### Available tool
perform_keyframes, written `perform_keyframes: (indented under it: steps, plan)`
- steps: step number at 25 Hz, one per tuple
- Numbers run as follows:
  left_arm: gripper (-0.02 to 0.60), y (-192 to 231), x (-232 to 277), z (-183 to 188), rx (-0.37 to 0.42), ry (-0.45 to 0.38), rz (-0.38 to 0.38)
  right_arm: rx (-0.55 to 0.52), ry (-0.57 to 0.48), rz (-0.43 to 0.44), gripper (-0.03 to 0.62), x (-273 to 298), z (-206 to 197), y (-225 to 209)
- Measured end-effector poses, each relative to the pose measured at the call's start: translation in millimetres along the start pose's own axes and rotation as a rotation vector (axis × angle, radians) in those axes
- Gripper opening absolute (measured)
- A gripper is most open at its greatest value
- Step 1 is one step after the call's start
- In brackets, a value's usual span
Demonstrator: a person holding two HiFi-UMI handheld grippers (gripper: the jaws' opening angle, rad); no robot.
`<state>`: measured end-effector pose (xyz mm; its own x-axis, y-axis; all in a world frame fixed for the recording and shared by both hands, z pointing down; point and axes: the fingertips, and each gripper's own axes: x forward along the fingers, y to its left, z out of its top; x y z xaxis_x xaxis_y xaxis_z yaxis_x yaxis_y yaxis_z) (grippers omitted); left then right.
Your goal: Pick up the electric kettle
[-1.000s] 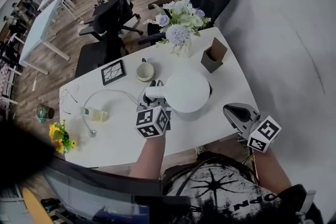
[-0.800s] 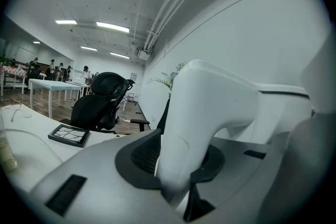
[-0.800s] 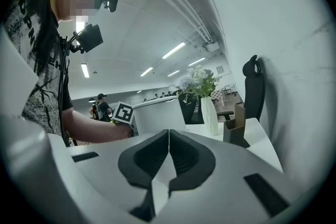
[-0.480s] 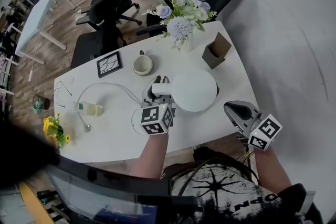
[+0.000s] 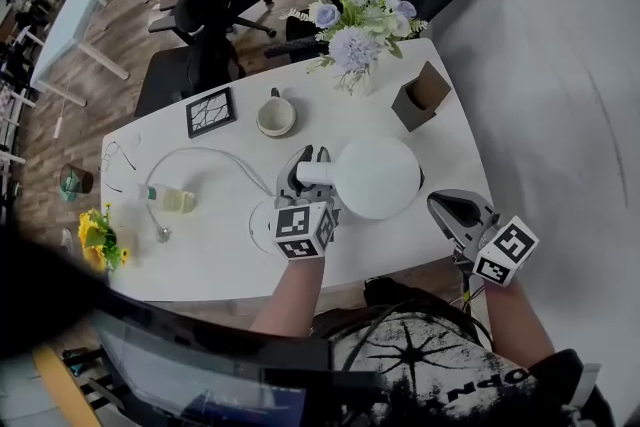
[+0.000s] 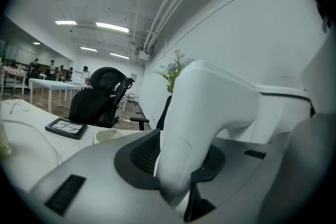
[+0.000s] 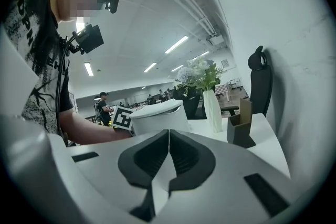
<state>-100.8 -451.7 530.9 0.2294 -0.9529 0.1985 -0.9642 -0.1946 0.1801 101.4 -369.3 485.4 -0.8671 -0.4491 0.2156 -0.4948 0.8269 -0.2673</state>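
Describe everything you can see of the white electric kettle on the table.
The white electric kettle looks like smooth matt plastic, with a round, slightly domed lid, closed, and a thick curved handle pointing left in the head view. It stands upright on the white table, near the front edge. The handle sits between the jaws of the left gripper, which have just been opening; both pads appear to touch it. Nothing else visibly touches it.
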Motion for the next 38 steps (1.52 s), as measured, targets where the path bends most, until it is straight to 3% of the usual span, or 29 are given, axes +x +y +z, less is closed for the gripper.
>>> perform_keyframes:
  steps: [14,21,27,38]
  plan:
    - [0.089,-3.7,-5.0,-3.6,0.048,0.009,-0.035,-0.012,0.009,0.056,0.023,18.1,-1.0,3.3]
    - [0.089,-8.4,-4.6,-5.5,0.084,0.048,-0.087,-0.017,0.009,0.05,0.023,19.7,0.4,4.2]
    - [0.182,-9.5,-11.6,-12.2,0.171,0.123,-0.118,-0.027,-0.002,0.029,0.023,18.4,3.2,11.1]
    - [0.201,-12.0,-62.4,-16.5,0.194,0.162,-0.182,-0.044,-0.027,-0.002,0.023,9.6,4.8,49.4]
